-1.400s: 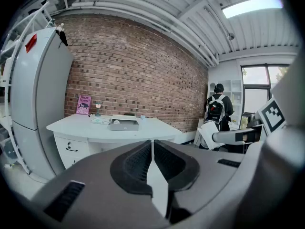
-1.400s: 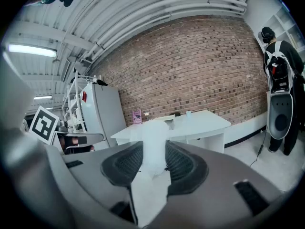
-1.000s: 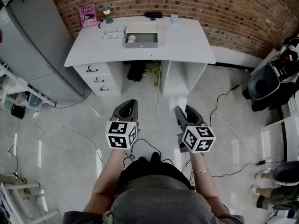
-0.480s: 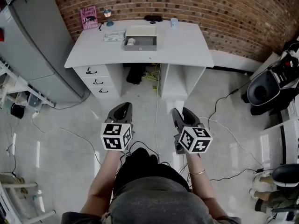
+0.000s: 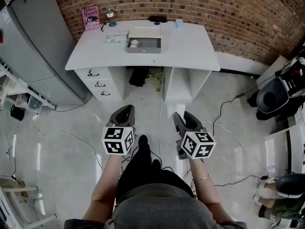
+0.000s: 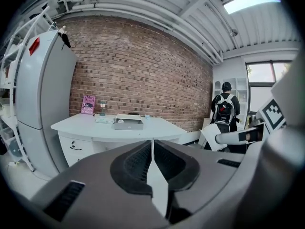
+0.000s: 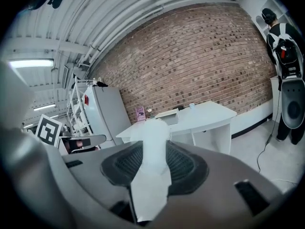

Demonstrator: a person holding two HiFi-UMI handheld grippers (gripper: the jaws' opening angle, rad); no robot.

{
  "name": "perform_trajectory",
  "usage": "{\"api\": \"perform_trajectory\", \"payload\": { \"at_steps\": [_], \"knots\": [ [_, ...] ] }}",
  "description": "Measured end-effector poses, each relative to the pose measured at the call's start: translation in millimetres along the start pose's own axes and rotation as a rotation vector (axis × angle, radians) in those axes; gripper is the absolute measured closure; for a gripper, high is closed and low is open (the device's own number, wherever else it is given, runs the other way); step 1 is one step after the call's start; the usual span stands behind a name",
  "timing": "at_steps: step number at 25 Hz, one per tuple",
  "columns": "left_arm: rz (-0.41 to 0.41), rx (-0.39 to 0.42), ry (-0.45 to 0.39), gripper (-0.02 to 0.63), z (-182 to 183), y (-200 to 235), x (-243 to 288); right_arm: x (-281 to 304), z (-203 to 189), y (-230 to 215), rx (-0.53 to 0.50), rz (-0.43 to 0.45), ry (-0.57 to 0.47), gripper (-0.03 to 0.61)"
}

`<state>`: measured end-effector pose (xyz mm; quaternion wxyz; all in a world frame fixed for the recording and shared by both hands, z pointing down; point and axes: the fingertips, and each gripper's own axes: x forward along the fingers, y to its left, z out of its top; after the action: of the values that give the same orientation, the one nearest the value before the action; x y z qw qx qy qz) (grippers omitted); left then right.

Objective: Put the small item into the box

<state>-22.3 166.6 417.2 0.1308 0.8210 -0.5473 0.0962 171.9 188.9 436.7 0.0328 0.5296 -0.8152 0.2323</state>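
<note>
Gripping rounded white small item [image 7: 155, 132], perhaps plastic, ribbed right hand-held gripper [image 5: 185, 118]

Pink book [image 5: 90, 17]: "Hilary Mantel"

- A white desk [image 5: 190, 42] with three drawers on its left side stands against a red brick wall [image 5: 228, 13].
- A pink book [image 5: 90, 17] leans upright on the desk's back left corner, with a small teal-based lamp [image 5: 111, 17] just beside it.
- A pale blue cup [image 5: 178, 22] and a flat black object [image 5: 157, 18] sit along the desk's back edge.
- A tall grey metal cabinet [image 5: 33, 46] stands left of the desk.
- Black cables [image 5: 228, 109] trail over the glossy pale floor.
- A black office chair [image 5: 276, 94] stands at the right.
- A person wearing a black backpack [image 6: 225, 113] stands by the far window, back turned.
</note>
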Motion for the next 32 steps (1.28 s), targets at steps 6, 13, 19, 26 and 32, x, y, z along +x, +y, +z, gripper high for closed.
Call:
{"api": "perform_trajectory", "payload": {
  "at_steps": [6,13,19,26,32],
  "knots": [
    [-0.012,-0.010,0.014,0.580,-1.2,19.2,34.8,36.3,7.8,-9.7,-0.001,0.002,0.011,0.426],
    [-0.016,-0.020,0.023,0.580,18.9,63.0,94.1,104.4,39.9,-17.5,-0.008,-0.010,0.011,0.426],
    [-0.012,-0.032,0.032,0.580,35.4,105.5,149.1,168.1,62.0,-25.1,-0.011,-0.017,0.017,0.426],
    [-0.035,-0.036,0.054,0.580,47.3,136.1,195.5,216.7,80.8,-36.7,0.011,-0.053,0.020,0.426],
    [-0.065,-0.042,0.054,0.580,57.9,150.5,226.1,245.3,103.9,-44.6,-0.002,-0.076,0.001,0.426]
  ]
}}
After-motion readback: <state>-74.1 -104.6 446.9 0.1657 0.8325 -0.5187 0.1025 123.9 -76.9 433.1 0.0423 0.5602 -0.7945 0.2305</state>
